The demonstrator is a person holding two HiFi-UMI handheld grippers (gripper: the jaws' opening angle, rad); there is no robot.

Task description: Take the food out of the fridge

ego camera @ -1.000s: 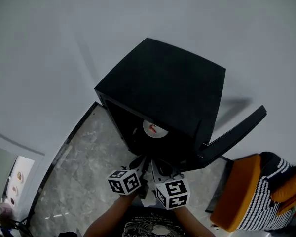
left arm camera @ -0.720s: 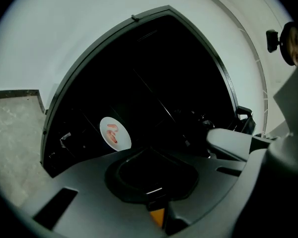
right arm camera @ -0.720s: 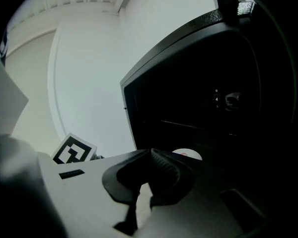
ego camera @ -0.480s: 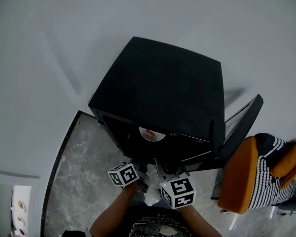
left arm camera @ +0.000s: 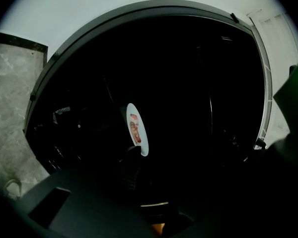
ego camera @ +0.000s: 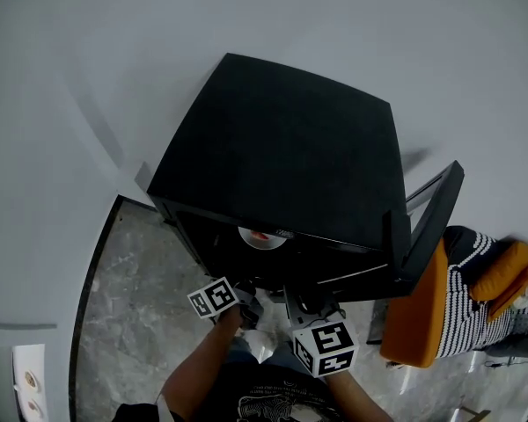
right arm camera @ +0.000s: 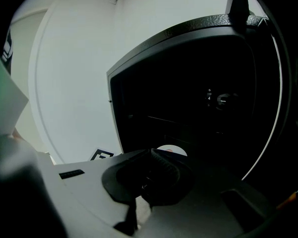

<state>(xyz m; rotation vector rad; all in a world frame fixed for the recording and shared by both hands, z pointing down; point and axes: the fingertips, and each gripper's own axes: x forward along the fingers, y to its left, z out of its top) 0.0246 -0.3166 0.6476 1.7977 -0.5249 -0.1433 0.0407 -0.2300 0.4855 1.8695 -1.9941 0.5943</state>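
We see fridge (ego camera: 282, 148) open, white plate (ego camera: 261, 236) of food (left arm camera: 135, 128) inside | left gripper (ego camera: 246, 303) fingers have just been opening, slightly apart, nothing between | right gripper (right arm camera: 150, 155) fingers apparently closed, empty.

No legible text, brand or number found: the left tool's cube (ego camera: 213, 298) and the right tool's cube (ego camera: 324, 348) carry only black-and-white square marker patterns, and the white print on the person's dark shirt (ego camera: 264, 407) is too small to read.
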